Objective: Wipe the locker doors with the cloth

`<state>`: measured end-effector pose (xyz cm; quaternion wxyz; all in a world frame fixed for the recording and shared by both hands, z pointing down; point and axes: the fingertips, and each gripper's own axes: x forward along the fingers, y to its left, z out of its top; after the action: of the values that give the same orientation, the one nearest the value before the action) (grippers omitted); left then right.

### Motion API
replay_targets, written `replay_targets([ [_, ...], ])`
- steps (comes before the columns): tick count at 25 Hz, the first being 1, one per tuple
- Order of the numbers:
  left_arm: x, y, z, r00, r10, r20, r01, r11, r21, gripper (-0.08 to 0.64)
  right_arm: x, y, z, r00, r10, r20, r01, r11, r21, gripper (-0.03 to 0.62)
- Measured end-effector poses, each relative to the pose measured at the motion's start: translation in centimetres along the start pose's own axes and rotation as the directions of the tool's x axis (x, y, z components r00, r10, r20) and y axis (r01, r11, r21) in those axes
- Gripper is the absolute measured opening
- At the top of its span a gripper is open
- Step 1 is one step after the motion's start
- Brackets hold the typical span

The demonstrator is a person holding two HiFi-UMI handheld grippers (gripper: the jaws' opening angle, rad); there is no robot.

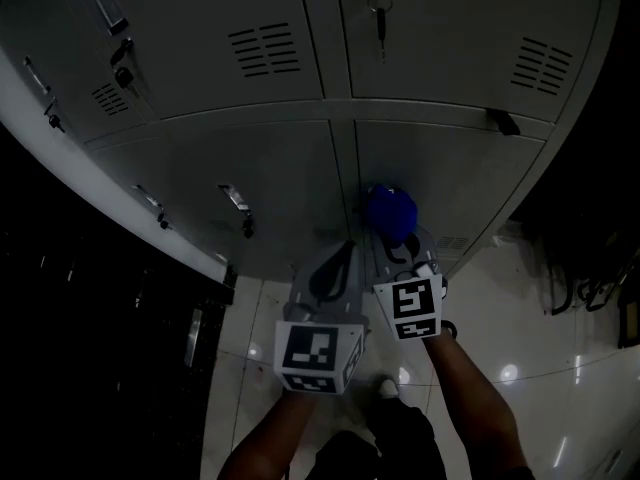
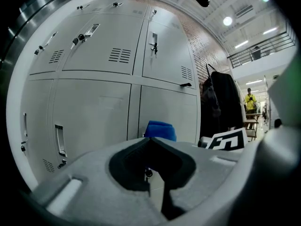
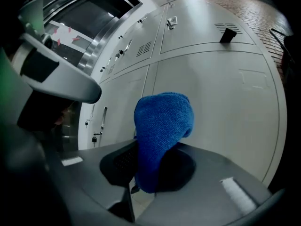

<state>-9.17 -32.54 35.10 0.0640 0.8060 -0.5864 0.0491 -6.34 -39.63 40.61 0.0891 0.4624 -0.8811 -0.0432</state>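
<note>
— Glossy white floor tiles [image 1: 560,368] under my feet, grey lockers straight ahead. What do you want to know?

— What you have in hand, first.

— Nearest to me, my left gripper [image 2: 149,140] has its jaws brought together with nothing between them. It hangs low, just beside the other one. My right gripper [image 3: 155,149] is clamped on the blue cloth [image 3: 162,121], which stands up out of the jaws in a rounded wad.

— And where is the cloth against the lockers?

— In the head view it sits in front of the seam between the two lower locker doors [image 1: 290,178], down near the floor. I cannot tell whether it touches the metal.

— So which step is this?

— I judge it the start of a pass along the bottom row, with the cloth brought up to the doors. The next move calls for pressing the wad flat onto the lower right door [image 3: 221,93] and sweeping across. On the left door I would have to steer round the handle [image 1: 237,203].

— And after that?

— The upper doors [image 1: 440,38] would need a reach up, and I would take care round the key [image 1: 378,13] hanging in its lock. Farther off to my right a dark shape [image 2: 221,102] hangs, a bag or coat perhaps. A person in yellow [image 2: 249,100] stands well apart from all this.
</note>
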Motion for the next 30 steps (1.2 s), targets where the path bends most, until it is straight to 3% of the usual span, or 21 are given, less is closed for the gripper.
replay_targets([
  [17,4.1,-5.6,-1.8,0.994,-0.107,-0.013,0.107,0.994,0.016,0.000,-7.0,-11.0,-3.1,0.981,-0.190,-0.041,0.189,0.982,-0.027,0.069],
  [30,4.0,-5.1,-4.3,0.994,-0.101,-0.033,0.101,0.995,0.008,0.000,-10.1,-15.9,-5.2,0.948,-0.307,-0.081,0.309,0.951,0.002,0.069],
])
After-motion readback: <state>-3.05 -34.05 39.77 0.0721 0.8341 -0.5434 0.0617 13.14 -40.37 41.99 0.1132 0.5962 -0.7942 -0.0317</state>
